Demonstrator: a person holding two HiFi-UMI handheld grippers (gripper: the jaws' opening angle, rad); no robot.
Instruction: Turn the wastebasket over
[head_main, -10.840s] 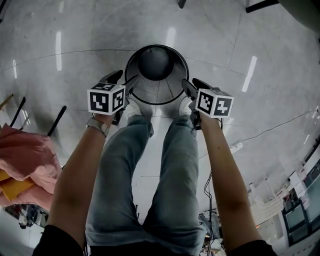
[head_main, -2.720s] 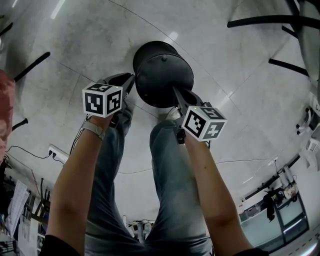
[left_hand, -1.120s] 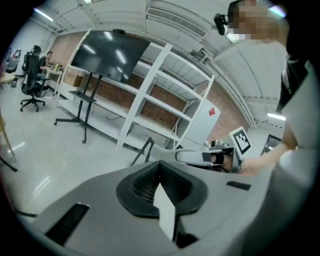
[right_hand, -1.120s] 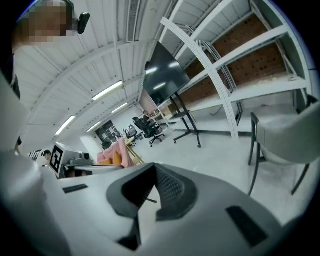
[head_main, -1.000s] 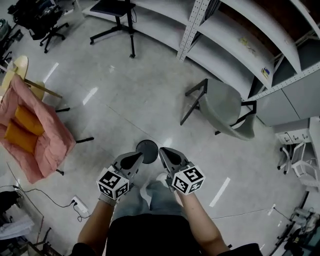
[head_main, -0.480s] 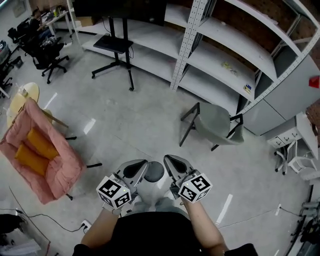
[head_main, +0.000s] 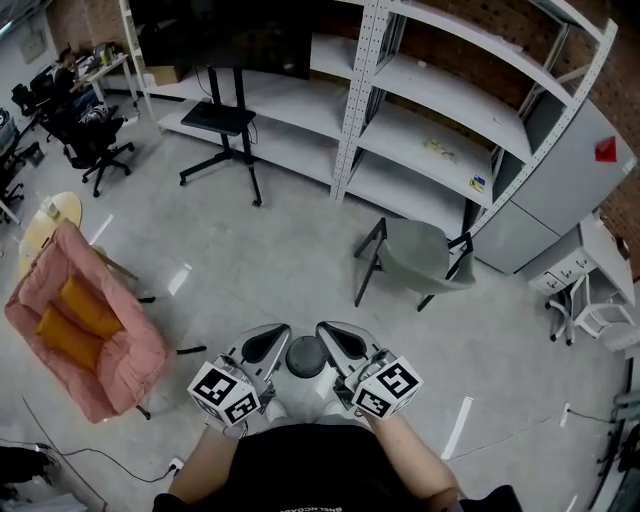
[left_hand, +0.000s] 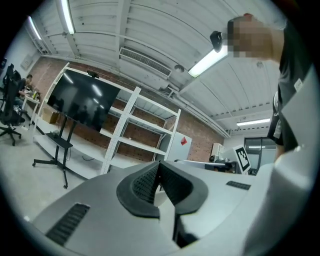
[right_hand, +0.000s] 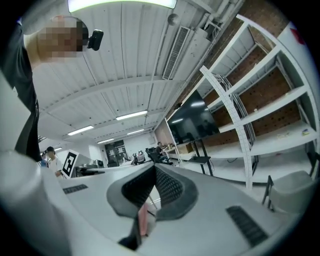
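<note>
Wastebasket down on the floor close below, dark closed end upward, apparently already turned. Looks light, stiff, a little slick; best taken at opposite sides of the rim. Left gripper and right gripper flanking it, raised, both clenched empty.

Head view looks steeply down from high up; both gripper views face level, sharing the shelving.

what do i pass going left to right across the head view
pink armchair → left gripper → wastebasket → right gripper → grey cabinet
</note>
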